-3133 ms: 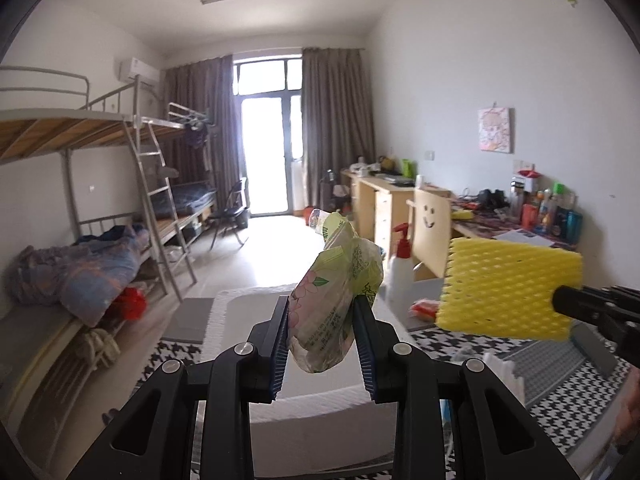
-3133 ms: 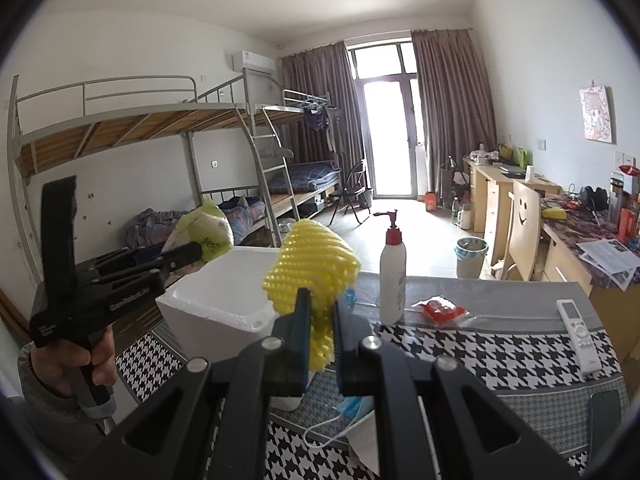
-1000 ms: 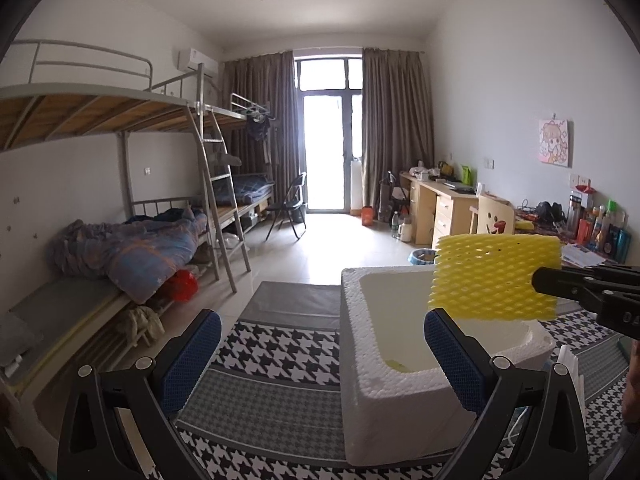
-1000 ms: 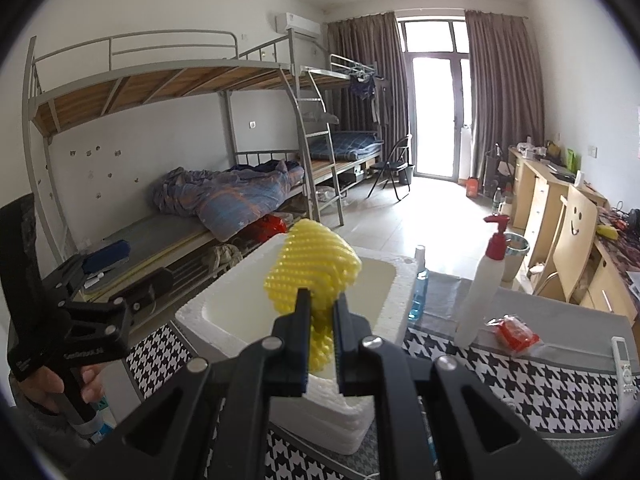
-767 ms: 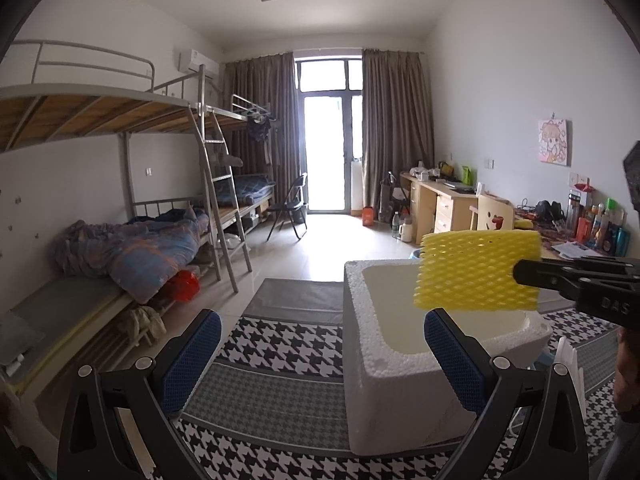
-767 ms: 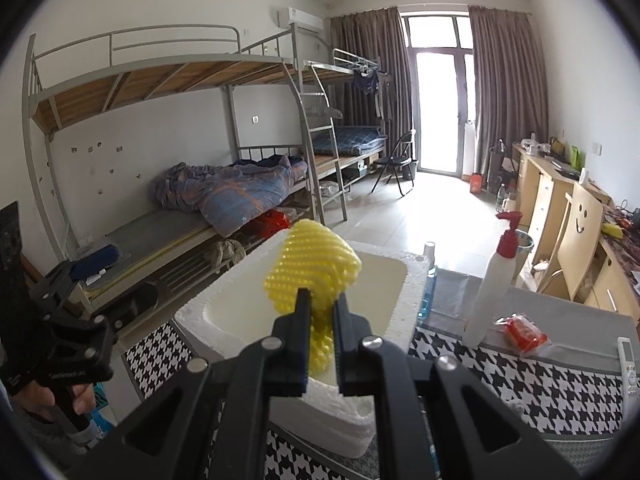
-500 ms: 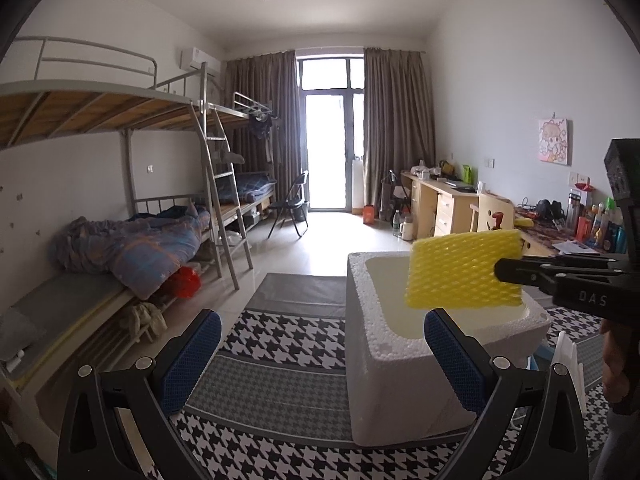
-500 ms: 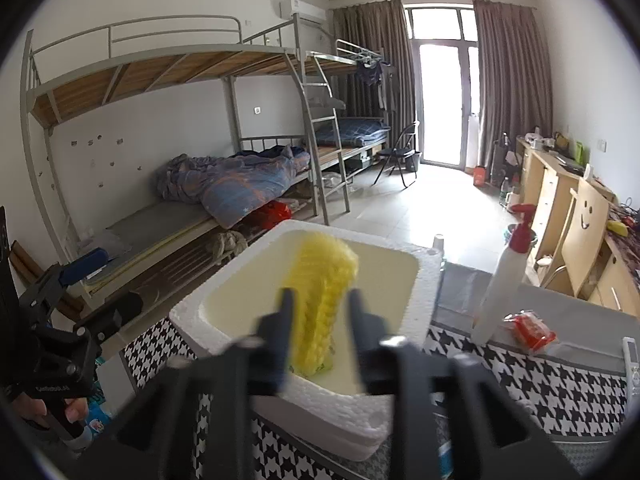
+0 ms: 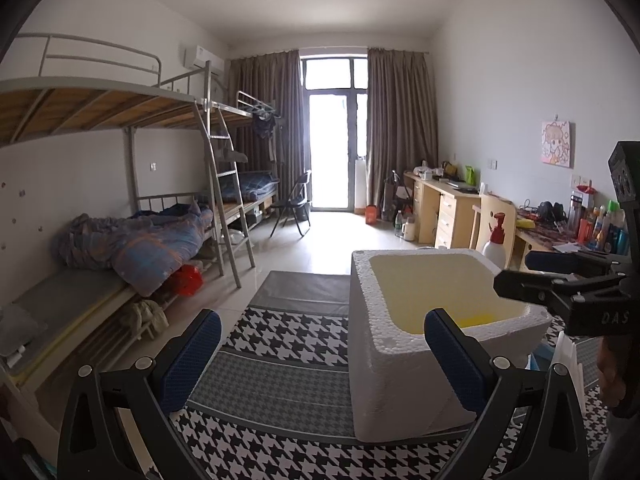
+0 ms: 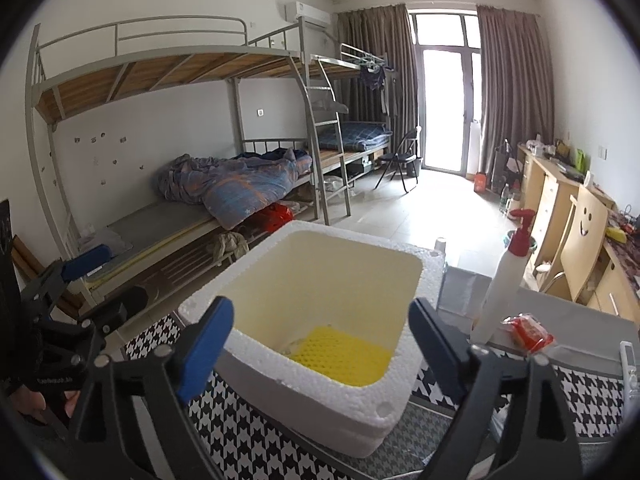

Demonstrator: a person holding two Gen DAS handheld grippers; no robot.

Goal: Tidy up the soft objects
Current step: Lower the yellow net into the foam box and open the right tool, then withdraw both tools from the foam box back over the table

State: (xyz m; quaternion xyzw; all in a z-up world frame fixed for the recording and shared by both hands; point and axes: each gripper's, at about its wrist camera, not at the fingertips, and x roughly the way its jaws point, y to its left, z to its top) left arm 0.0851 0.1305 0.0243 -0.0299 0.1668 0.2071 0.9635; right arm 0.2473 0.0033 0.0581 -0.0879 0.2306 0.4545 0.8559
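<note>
Now, on the far left of the right wrist view, the black left gripper with blue pads [image 10: 86, 280] shows in a person's hand [image 10: 24, 402]. Its jaws stand wide apart with nothing between them. Behind it, along the wall, is the grey metal bunk bed [image 10: 168, 64], and a crumpled blue and orange blanket [image 10: 236, 184] lies on the lower bunk.

Next, in the middle, the white foam box with a pale yellow inside [image 10: 384, 412] sits on the bench covered in a black and white checked cloth [image 10: 592, 396]. The yellow foam net sleeve [image 10: 340, 356] lies flat on the bottom of the box, near its front wall. The black right gripper with blue pads [image 10: 320, 340] hovers over the front edge of the box. Its jaws are opening and already stand wide, one pad on each side of the box opening. Nothing is between them, and the pads do not touch the yellow sleeve below.

To the right of the box stands a tall white pump bottle with a red top [image 10: 506, 276]. Just beside its foot lies a small red packet in clear wrap [image 10: 528, 332]. At the right edge, a white remote control [image 10: 628, 364] lies on the checked cloth. Behind these stands a light wooden chair with a smiley face on its back [image 10: 584, 240].
</note>
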